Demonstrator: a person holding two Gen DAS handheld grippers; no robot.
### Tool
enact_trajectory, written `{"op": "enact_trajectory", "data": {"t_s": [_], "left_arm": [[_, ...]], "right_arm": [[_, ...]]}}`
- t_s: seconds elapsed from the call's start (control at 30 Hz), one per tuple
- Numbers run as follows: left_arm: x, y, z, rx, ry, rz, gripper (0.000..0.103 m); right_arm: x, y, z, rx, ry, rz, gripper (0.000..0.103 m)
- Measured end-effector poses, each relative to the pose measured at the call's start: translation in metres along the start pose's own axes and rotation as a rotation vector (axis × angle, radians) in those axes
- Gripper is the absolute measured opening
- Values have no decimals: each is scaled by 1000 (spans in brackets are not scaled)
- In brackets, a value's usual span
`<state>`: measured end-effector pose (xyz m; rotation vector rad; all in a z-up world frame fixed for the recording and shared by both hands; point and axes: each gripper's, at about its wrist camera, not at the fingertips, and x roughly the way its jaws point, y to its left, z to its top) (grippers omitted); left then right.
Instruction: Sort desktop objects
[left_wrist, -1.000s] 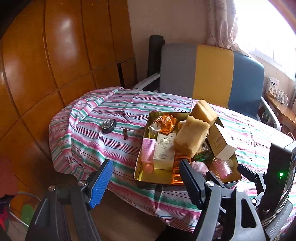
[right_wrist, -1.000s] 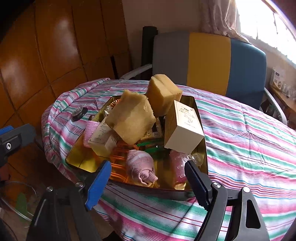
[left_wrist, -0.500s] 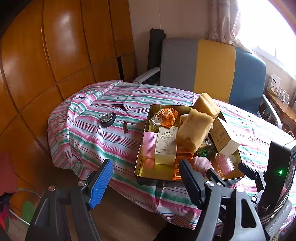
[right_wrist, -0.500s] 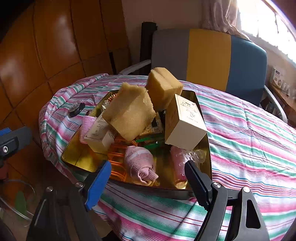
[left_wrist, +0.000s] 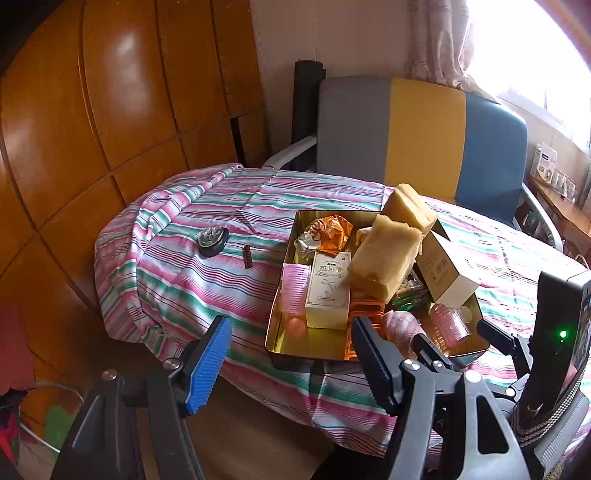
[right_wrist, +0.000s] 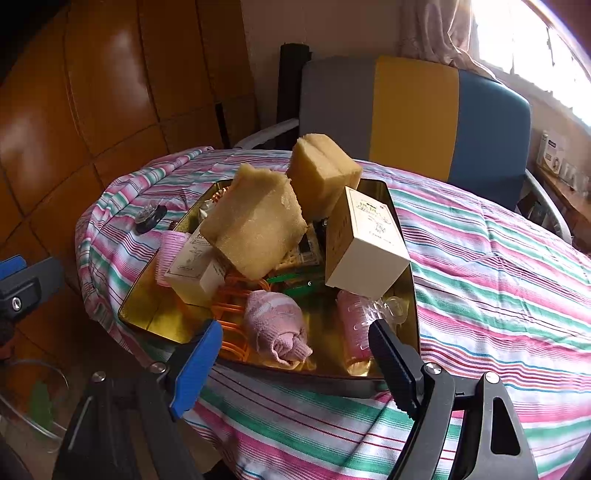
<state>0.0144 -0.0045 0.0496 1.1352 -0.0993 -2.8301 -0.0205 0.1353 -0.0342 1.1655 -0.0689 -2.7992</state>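
Note:
A gold tin tray (left_wrist: 280, 343) (right_wrist: 155, 317) sits on the striped tablecloth, heaped with objects. Among them are two yellow sponges (right_wrist: 255, 229) (right_wrist: 321, 177), a cream box (right_wrist: 365, 243), a white box (left_wrist: 328, 291), a pink rolled cloth (right_wrist: 277, 325), pink hair rollers (left_wrist: 293, 288) and an orange packet (left_wrist: 330, 230). My left gripper (left_wrist: 290, 328) hovers before the tin's near left corner, its jaws closing on nothing. In front of the tin's near edge, my right gripper (right_wrist: 295, 328) hangs open and empty.
A black round item (left_wrist: 212, 240) and a small brown bar (left_wrist: 246, 256) lie on the cloth left of the tin. A grey, yellow and blue chair (left_wrist: 406, 129) stands behind the table. Wooden panels line the left wall. The table edge drops off just below both grippers.
My left gripper's jaws have narrowed slightly. The right gripper's jaws kept their width. Nothing on the table has moved.

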Motion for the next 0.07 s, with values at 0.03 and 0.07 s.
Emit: {"op": "enact_trajectory", "data": {"t_s": [0.03,0.07], "left_arm": [[0,0,0,1,-2,-4,69],[-1,0,1,2,-1,-12,69]], "right_arm": [[-1,-1,0,0,-1,-1,82],[-1,-1,0,2,-2,-2,82]]}}
